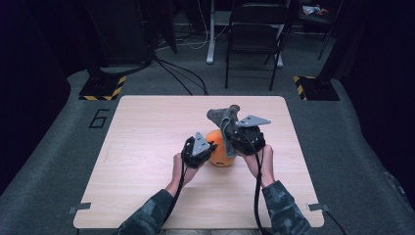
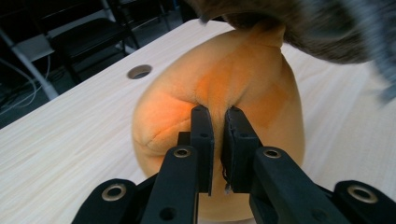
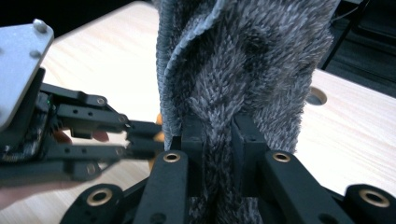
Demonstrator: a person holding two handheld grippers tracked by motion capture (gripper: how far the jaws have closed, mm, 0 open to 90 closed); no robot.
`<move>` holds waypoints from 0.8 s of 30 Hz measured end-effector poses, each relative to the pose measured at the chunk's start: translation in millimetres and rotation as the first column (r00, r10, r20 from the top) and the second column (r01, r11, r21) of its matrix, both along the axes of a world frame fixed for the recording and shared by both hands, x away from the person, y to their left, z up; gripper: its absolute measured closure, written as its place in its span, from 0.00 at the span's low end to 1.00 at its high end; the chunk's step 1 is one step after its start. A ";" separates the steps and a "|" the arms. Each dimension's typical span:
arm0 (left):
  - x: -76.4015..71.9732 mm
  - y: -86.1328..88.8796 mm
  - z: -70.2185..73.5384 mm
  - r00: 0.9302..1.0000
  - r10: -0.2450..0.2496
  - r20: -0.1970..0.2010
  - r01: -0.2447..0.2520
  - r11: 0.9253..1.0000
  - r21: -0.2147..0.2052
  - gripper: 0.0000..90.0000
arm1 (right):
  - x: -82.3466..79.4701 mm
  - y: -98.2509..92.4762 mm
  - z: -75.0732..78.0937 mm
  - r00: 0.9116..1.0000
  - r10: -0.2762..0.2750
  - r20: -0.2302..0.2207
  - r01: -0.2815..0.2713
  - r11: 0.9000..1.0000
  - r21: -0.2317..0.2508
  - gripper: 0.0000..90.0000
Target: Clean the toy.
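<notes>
Near the centre of the high view, on the pale wooden counter, sits an orange plush toy, rounded and soft, with a short velvety nap; in the left gripper view its body bulges like a gourd, narrowing toward a stitched neck at the upper middle of the frame, with a darker orange patch along one flank; a grey knitted cloth, fuzzy and ribbed, rises above the toy toward the upper right of centre; in the right gripper view this cloth hangs in thick folds with a rolled hem at its left edge. Left claw: drawn together, pinching a fold of the orange plush; right claw: clamped on the grey cloth; both hands enter from the lower edge, the left claw beside the toy, the right claw just above it.
</notes>
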State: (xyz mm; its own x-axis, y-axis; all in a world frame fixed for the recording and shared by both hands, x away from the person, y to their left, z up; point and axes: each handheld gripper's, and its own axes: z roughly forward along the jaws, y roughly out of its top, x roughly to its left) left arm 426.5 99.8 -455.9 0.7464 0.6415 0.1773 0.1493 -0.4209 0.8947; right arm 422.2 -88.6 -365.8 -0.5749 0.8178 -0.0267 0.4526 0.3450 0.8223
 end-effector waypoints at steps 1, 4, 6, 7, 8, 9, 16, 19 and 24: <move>-1.7 -1.5 0.6 1.000 -0.011 -0.004 0.011 1.000 0.000 0.93 | 3.6 1.0 -5.8 1.000 -0.004 -0.012 0.003 1.000 -0.023 0.86; -4.6 -8.3 -2.2 1.000 -0.027 -0.007 0.027 0.999 0.024 0.90 | 15.7 0.8 -29.8 0.996 -0.039 -0.083 0.032 0.996 -0.081 0.86; -4.8 -9.8 -5.2 1.000 -0.025 -0.005 0.025 0.999 0.026 0.86 | 21.7 -2.8 -40.9 0.994 -0.052 -0.098 0.043 0.995 -0.085 0.86; -4.5 -8.5 -4.9 1.000 -0.024 -0.008 0.024 1.000 0.013 0.82 | 22.4 -4.1 -43.1 0.992 -0.057 -0.109 0.048 0.995 -0.085 0.87; -4.1 -6.5 -3.5 1.000 -0.025 -0.004 0.025 1.000 0.007 0.77 | 23.3 -4.9 -44.5 0.993 -0.061 -0.102 0.052 0.994 -0.092 0.87; -4.8 -5.5 -2.8 1.000 -0.005 -0.006 0.005 1.000 -0.005 0.72 | 23.6 -6.6 -45.2 0.992 -0.063 -0.105 0.052 0.994 -0.097 0.87; 8.6 7.4 -12.6 0.992 0.062 -0.112 -0.069 0.996 -0.059 0.41 | 26.0 -19.4 -49.7 0.989 -0.074 -0.129 0.068 0.996 -0.050 0.87; 9.4 5.3 -13.6 0.993 0.042 -0.114 -0.050 0.996 -0.067 0.40 | 25.2 -16.2 -49.1 0.990 -0.054 -0.128 0.048 0.998 -0.050 0.87; 7.8 1.7 -16.0 0.994 0.023 -0.109 -0.029 0.998 -0.053 0.68 | 21.7 -8.0 -48.3 0.992 -0.021 -0.128 0.014 0.998 -0.054 0.87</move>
State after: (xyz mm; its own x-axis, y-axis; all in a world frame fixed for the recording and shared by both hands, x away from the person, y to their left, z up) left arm 434.4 101.5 -471.9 0.7425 0.6672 0.0603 0.2569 -0.3668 0.8941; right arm 443.9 -96.7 -414.1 -0.5617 0.8273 0.0027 0.5595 0.3775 0.7379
